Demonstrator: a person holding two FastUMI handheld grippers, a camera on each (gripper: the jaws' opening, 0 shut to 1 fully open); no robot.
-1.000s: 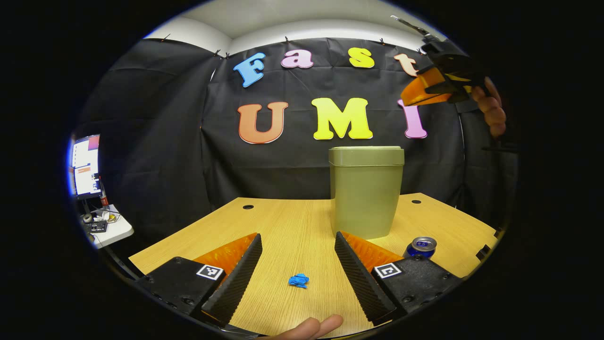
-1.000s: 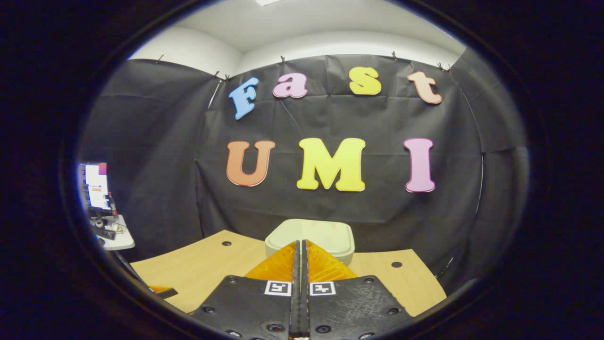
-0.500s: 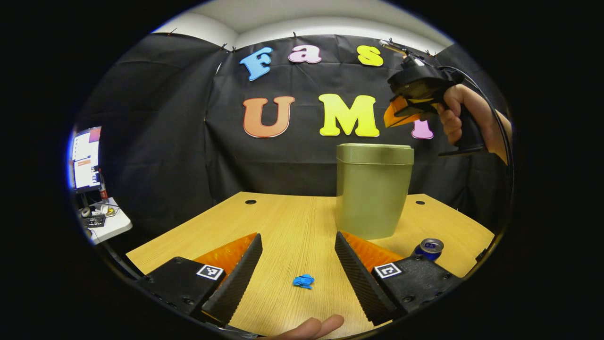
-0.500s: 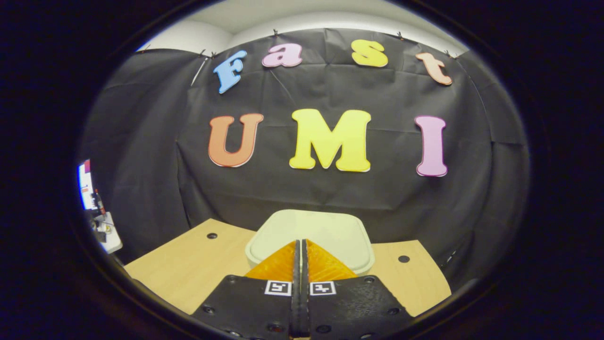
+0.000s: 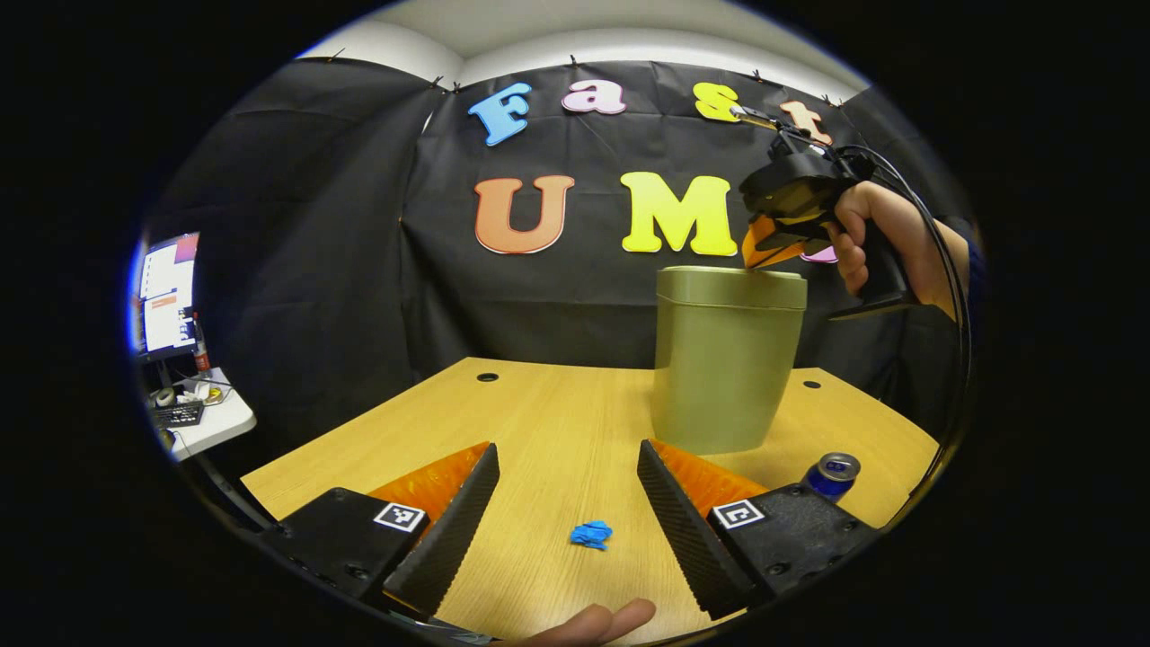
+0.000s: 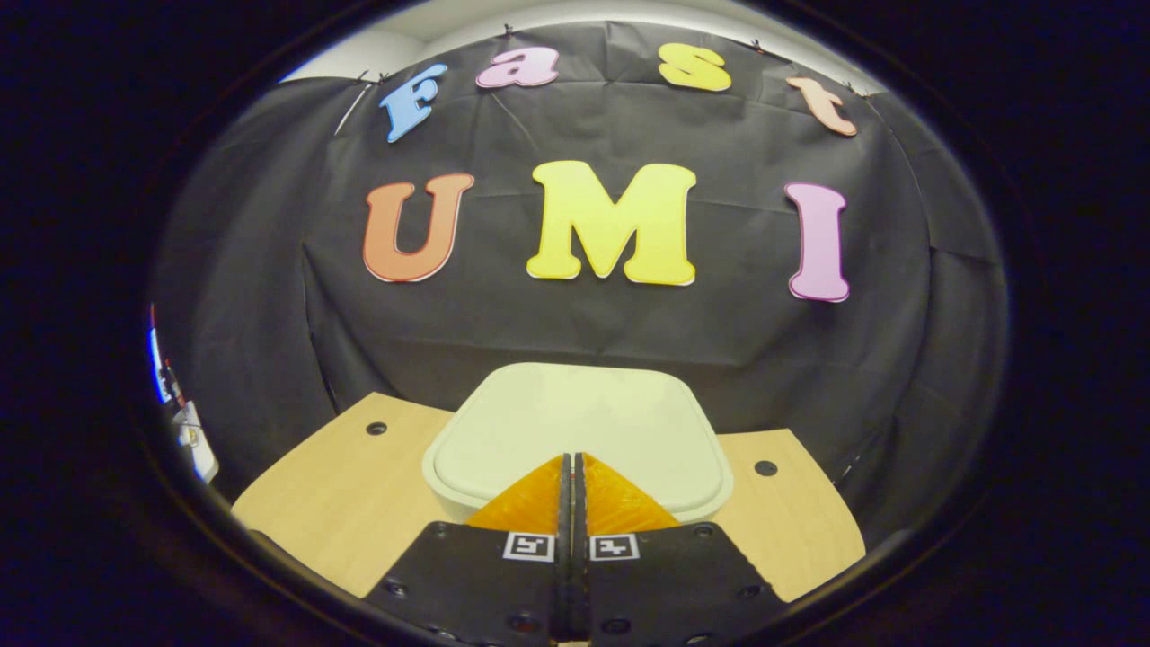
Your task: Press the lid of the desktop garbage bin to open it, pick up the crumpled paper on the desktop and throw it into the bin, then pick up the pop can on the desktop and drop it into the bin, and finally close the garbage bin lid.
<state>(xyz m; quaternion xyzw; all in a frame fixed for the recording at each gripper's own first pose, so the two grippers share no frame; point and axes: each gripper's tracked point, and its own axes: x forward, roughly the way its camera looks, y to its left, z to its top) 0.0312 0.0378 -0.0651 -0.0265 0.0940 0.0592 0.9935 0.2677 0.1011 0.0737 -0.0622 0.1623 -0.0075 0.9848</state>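
- Right gripper [image 6: 572,460]: fingers pressed together with nothing between them; tips sit at the near edge of the bin lid [image 6: 575,422], at or just above its surface; contact cannot be confirmed.
- Left gripper view shows the same right gripper [image 5: 753,259], held by a hand [image 5: 876,238], tilted down at the bin's top right edge.
- Left gripper [image 5: 569,460]: fingers spread wide apart, holding nothing, low over the table [image 5: 557,413], in front of the bin.
- Bin [image 5: 726,359]: upright on the table, lid closed.
- Paper [image 5: 590,535]: small crumpled blue ball on the table, in front of the bin and to its left, between the left gripper's fingers but touching neither.
- Can [image 5: 832,474]: upright on the table, in front of the bin and to its right, just beside the left gripper's right finger.
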